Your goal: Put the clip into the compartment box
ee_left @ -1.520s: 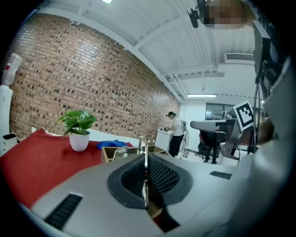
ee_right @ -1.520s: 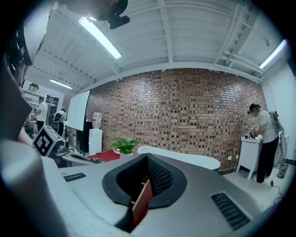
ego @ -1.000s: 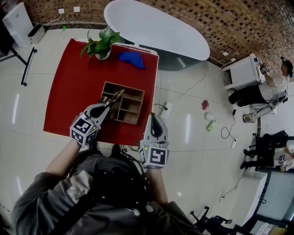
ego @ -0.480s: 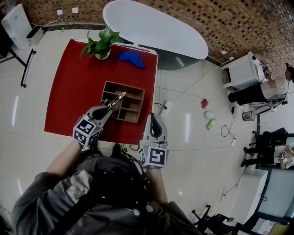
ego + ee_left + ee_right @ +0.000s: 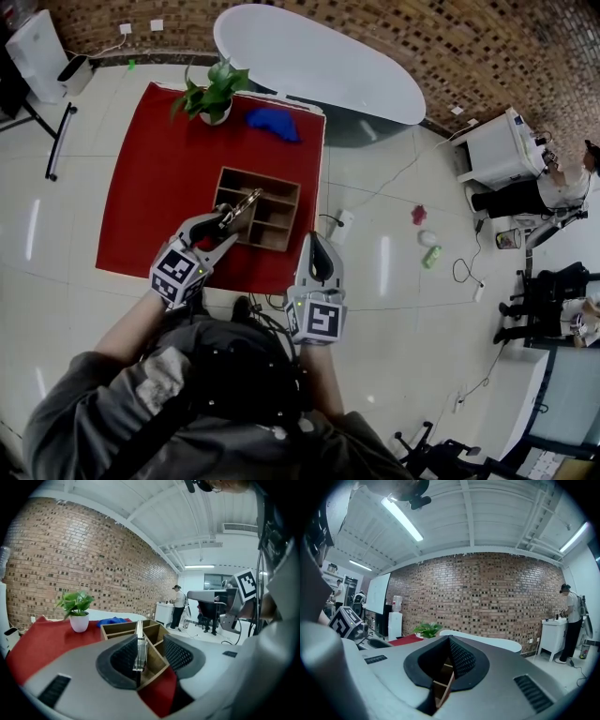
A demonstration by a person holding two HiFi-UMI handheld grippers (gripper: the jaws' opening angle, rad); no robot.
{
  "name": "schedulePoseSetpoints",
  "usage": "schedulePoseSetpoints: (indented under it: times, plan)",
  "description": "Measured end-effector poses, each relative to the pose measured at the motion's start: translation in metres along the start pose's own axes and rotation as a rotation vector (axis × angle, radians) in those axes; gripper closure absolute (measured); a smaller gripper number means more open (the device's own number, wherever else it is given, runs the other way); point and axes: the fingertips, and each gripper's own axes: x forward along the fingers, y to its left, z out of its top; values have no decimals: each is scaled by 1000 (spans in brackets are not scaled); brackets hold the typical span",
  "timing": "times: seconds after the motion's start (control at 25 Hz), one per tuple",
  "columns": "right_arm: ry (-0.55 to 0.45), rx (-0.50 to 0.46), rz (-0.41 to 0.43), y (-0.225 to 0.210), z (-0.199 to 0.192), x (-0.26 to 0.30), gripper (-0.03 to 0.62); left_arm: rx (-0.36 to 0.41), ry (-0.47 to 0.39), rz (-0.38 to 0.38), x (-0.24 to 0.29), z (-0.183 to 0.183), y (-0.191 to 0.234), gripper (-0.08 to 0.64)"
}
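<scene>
Both jaws of the left tool (image 5: 151,654) are opening, clip (image 5: 138,641) between them.

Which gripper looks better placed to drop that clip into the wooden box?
Left. The left gripper has its jaws opening with the clip between them, over the compartment box. The right gripper is shut, holds nothing and hangs short of the box.

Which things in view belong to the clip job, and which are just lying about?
In the job:
clip
compartment box
left gripper, jaws opening with the clip between them, over the box

Lying about:
potted plant
blue cloth
white table
</scene>
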Motion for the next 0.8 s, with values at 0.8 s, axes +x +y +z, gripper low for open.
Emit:
schedulePoseSetpoints:
  times: [0.8]
  plan:
    - [-160,-36,91,25,81,10,588,3,-331,159,-109,138,28,523]
